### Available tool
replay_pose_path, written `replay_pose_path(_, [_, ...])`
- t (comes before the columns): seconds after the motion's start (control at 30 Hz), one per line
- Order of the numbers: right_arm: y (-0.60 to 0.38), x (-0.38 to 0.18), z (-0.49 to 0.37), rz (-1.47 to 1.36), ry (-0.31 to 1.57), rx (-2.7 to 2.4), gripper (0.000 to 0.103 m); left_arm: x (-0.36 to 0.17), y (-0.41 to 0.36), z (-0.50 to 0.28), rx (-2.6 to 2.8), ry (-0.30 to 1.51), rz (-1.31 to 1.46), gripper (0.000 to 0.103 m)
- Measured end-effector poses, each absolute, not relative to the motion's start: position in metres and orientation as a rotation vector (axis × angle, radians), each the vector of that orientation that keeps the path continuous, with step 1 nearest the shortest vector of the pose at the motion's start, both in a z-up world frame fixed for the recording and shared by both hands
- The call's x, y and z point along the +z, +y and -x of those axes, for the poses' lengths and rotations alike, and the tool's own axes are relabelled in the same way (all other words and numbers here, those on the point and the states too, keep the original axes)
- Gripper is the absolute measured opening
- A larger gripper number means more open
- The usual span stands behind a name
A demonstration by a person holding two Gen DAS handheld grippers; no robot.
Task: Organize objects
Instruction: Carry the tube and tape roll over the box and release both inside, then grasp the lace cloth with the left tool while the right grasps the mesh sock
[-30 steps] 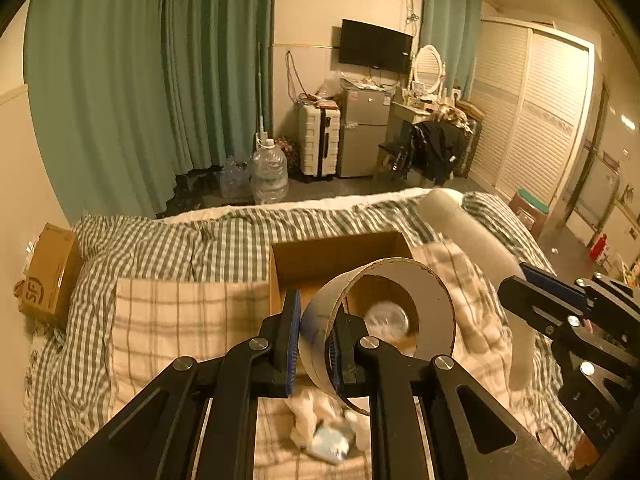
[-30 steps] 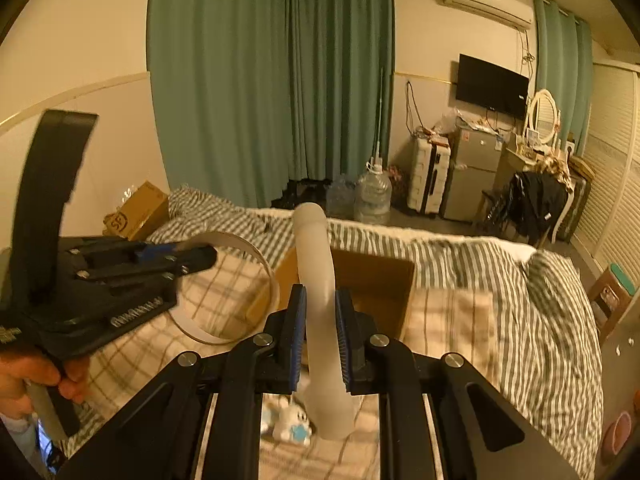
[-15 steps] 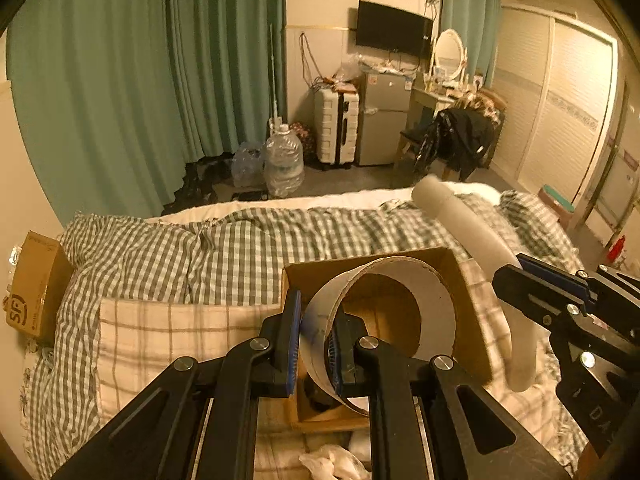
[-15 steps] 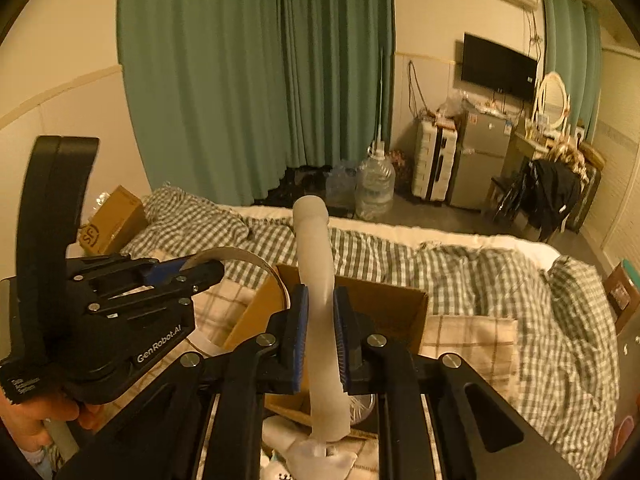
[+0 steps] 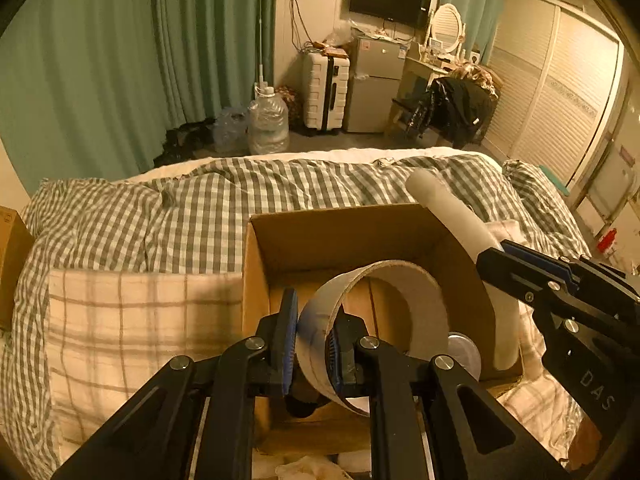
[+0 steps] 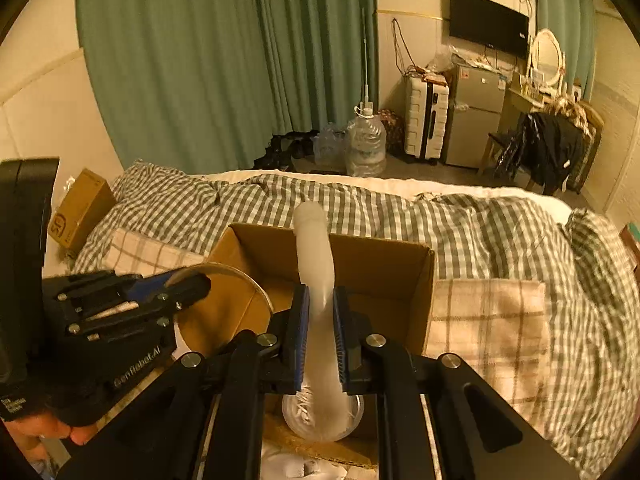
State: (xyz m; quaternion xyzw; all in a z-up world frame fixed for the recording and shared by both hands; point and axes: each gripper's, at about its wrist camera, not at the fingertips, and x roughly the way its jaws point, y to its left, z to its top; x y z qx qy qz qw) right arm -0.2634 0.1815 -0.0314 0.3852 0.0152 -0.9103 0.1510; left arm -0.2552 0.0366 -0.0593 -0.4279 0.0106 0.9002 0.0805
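Observation:
My left gripper (image 5: 312,340) is shut on the wall of a wide cardboard ring (image 5: 384,312) and holds it over the open cardboard box (image 5: 344,236) on the bed. My right gripper (image 6: 320,336) is shut on a long white translucent tube (image 6: 316,264) that stands upright over the same box (image 6: 384,264). The right gripper also shows in the left wrist view (image 5: 496,258) with the tube (image 5: 452,212). The left gripper (image 6: 188,284) and ring (image 6: 224,308) show in the right wrist view. A round clear lid (image 6: 324,416) lies in the box under the tube.
The box sits on a plaid cream cloth (image 5: 132,320) over a green checked duvet (image 5: 224,200). A small brown carton (image 6: 80,212) lies at the bed's left edge. White crumpled items (image 6: 296,468) lie before the box. Water jugs (image 5: 268,124), suitcase and fridge stand beyond the bed.
Both grippers moved forward and down over the box, which now looks nearer and larger. The ring and the tube stay held and now hang over the box interior.

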Motion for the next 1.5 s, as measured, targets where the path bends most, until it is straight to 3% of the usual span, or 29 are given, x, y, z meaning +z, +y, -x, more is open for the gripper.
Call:
replay_pose_path(0.07, [0.184,-0.030,0.264,-1.113,0.027,-2.623,0.022,-0.059,0.039,0.255,2.684,0.045,1.291,0.042])
replay_pose_path(0.1, [0.184,-0.029,0.264,-1.113,0.026,-2.628,0.025,-0.058,0.039,0.254,2.684,0.041,1.288,0.065])
replay_pose_path(0.13, [0.184,-0.026,0.263,-1.110,0.025,-2.628,0.037,-0.056,0.039,0.251,2.696,0.034,1.268,0.079])
replay_pose_path(0.17, [0.183,-0.023,0.260,-1.104,0.026,-2.636,0.054,-0.053,0.039,0.249,2.706,0.036,1.251,0.081])
replay_pose_path(0.27, [0.184,-0.011,0.253,-1.071,0.023,-2.663,0.068,-0.043,0.041,0.242,2.697,0.041,1.225,0.081])
replay_pose_path(0.43, [0.184,0.021,0.230,-1.010,0.057,-2.716,0.076,-0.014,0.039,0.220,2.731,0.090,1.181,0.082])
replay_pose_path(0.7, [0.199,0.086,0.167,-0.857,0.076,-2.799,0.084,0.053,0.026,0.159,2.813,0.097,1.006,0.092])
replay_pose_path(0.97, [0.210,0.122,0.093,-0.740,0.089,-2.859,0.094,0.081,0.012,0.096,2.871,0.071,0.888,0.099])
replay_pose_path(1.17, [0.210,0.098,0.070,-0.803,0.099,-2.844,0.094,0.053,0.002,0.071,2.889,0.038,0.916,0.099])
replay_pose_path(1.5, [0.201,-0.010,0.086,-1.057,0.093,-2.775,0.094,-0.060,-0.013,0.083,2.871,0.034,1.194,0.099])
